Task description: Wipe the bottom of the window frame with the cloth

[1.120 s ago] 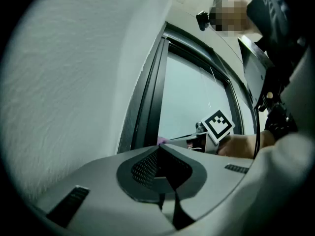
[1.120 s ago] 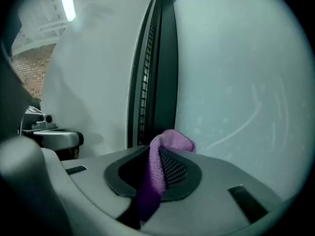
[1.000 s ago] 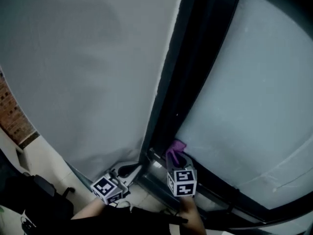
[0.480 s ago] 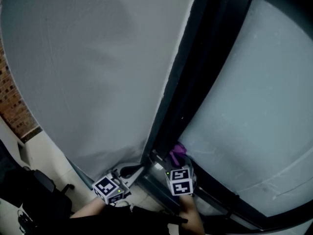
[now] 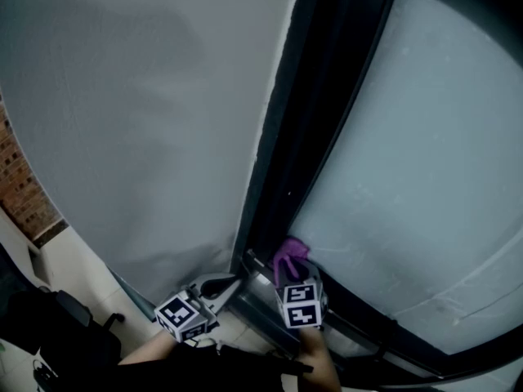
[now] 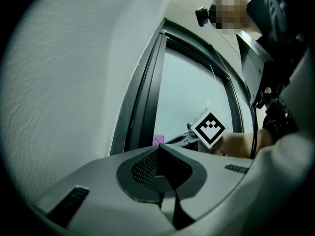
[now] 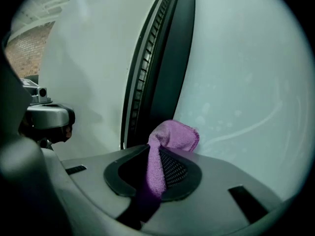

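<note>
A purple cloth [image 5: 288, 253] [image 7: 167, 141] is pinched in my right gripper [image 5: 288, 269] [image 7: 156, 154], which is shut on it. The cloth's bunched tip lies by the frosted pane [image 5: 409, 162], at the lower corner of the dark window frame [image 5: 306, 137] [image 7: 162, 73]. My left gripper [image 5: 214, 284] [image 6: 158, 156] is shut with nothing between its jaws; it hangs beside the frame's foot, just left of the right gripper. From the left gripper view a sliver of the cloth [image 6: 157, 140] shows past the jaws.
A pale textured wall [image 5: 147, 121] fills the left side. A brick strip [image 5: 20, 194] shows at the far left edge. Dark gear [image 5: 65, 333] lies on the floor at the lower left. The frame's bottom rail [image 5: 368, 333] runs off to the lower right.
The cloth and right gripper stay at the frame's lower corner, shifting only slightly. The head camera has swung a little, so the frame sits further left than half a second ago.
</note>
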`<state>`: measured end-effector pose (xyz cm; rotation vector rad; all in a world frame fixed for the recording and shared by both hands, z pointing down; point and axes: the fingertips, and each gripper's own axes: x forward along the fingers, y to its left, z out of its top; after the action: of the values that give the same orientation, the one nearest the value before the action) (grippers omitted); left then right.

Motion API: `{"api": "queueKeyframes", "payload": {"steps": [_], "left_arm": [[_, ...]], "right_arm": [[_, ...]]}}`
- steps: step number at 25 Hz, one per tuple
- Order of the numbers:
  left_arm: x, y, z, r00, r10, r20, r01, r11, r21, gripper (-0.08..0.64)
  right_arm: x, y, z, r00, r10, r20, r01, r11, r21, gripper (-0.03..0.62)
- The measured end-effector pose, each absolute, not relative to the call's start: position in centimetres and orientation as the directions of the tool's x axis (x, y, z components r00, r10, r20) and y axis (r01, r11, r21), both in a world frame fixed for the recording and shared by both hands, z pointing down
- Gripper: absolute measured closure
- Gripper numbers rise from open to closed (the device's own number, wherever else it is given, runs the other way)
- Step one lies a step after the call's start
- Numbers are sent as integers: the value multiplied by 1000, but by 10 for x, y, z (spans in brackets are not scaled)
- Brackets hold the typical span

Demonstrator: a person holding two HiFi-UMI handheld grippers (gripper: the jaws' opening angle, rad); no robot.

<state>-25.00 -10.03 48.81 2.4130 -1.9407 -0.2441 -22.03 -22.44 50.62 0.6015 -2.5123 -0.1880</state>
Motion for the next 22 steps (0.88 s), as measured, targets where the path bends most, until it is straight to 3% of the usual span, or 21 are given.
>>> {"api": "queueKeyframes", "payload": {"steps": [22], "left_arm": [[-213,-120,486,371,-923,-98,-918,-381,112,559]], "right_arm": [[-147,-240,505,-658,-589,469,-556,800,225,526]]}}
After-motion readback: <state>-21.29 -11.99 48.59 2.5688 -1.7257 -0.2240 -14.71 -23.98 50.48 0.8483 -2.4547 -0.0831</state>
